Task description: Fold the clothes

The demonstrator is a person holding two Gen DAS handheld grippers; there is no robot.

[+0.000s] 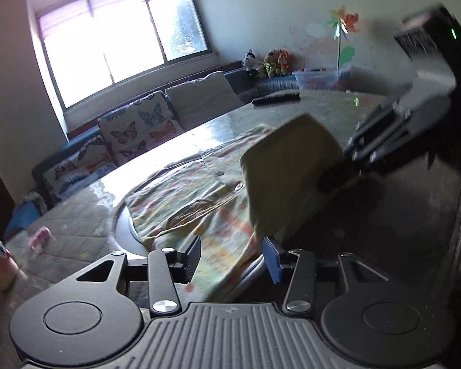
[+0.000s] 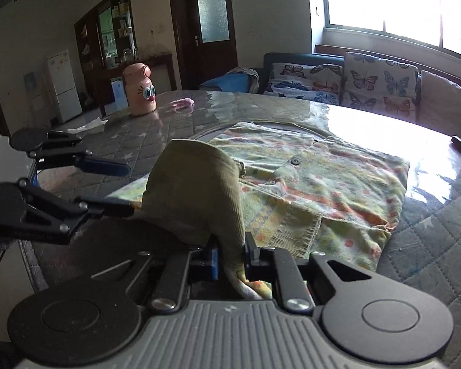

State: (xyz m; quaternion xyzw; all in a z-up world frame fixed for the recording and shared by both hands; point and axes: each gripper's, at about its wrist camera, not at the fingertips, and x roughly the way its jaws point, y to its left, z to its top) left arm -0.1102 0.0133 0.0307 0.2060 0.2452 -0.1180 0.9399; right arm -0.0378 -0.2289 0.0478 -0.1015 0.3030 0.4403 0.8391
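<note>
Right wrist view: one patterned garment (image 2: 322,181), one olive cloth (image 2: 193,190), two grippers.

1. Shirt (image 2: 316,184) — pale green-yellow print with orange spots and dark buttons, spread flat and rumpled on the table.
2. Olive cloth (image 2: 196,190) — ribbed, lifted in a hump over the shirt's near edge.

worktop (image 2: 430,215): quilted grey cover under glossy sheet | lying on it: patterned shirt (image 2: 322,178), pink bottle (image 2: 139,89), remote (image 1: 276,98), pink cloth (image 2: 183,102)
</note>
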